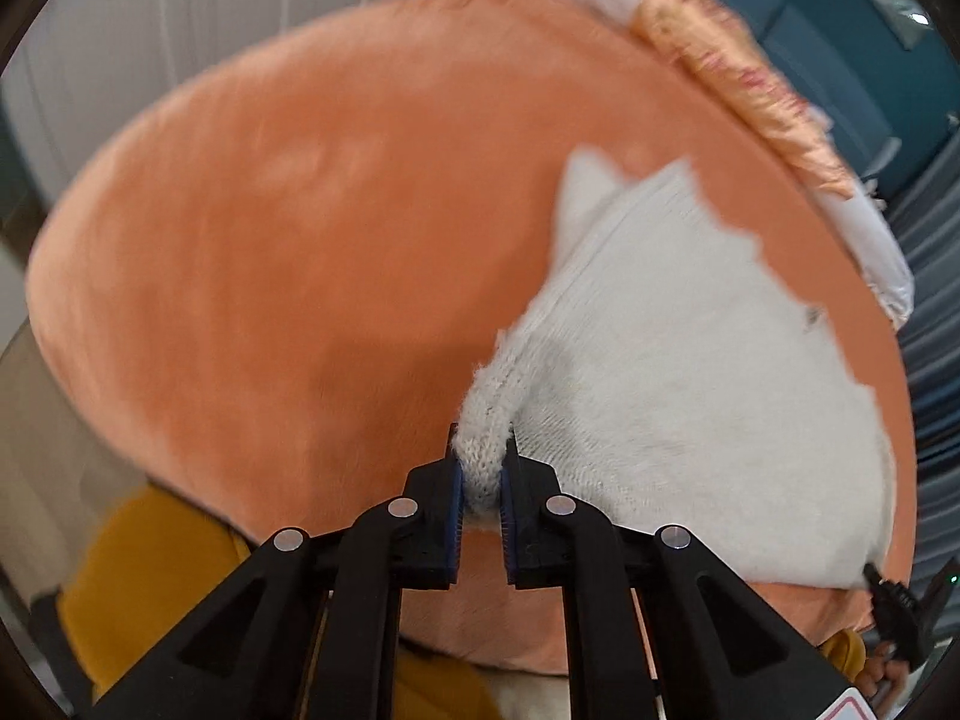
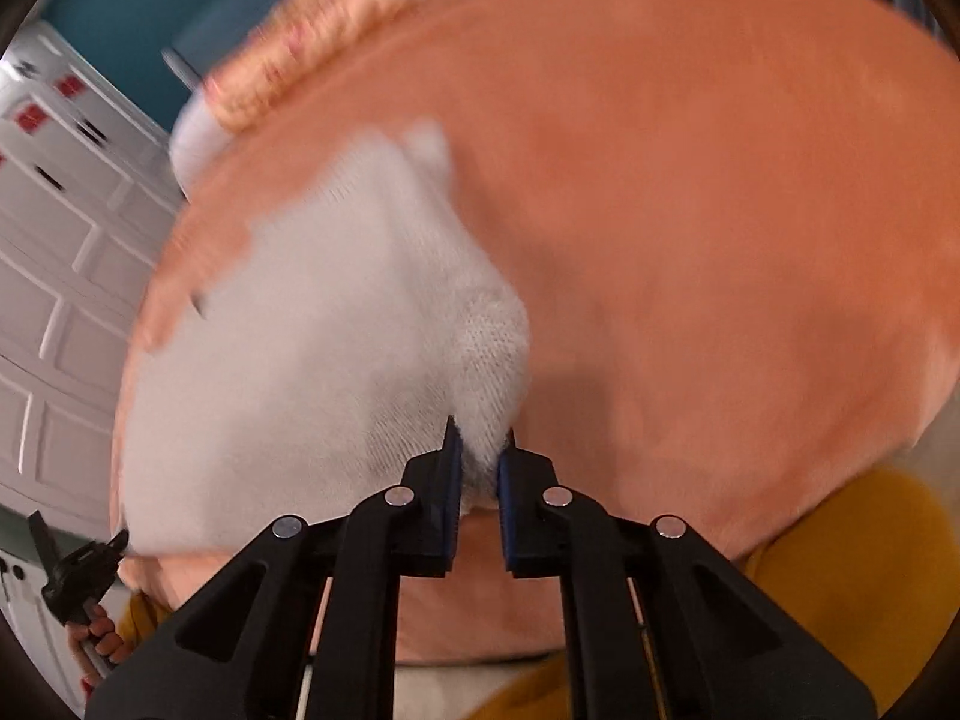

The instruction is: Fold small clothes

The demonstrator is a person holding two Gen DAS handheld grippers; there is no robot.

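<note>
At the lower centre of the left wrist view, the left tongs (image 1: 482, 474) are pinching a knitted corner of the white garment (image 1: 690, 372), which is lying spread across the right half of an orange cushion (image 1: 300, 252). In the right wrist view, the right tongs (image 2: 480, 468) are gripping another knitted corner of the same garment (image 2: 312, 330), here filling the left half of the cushion (image 2: 720, 228). A patterned orange cloth (image 1: 738, 78) is edging the cushion's far rim. Mustard-yellow fabric (image 1: 144, 588) is showing below the cushion.
</note>
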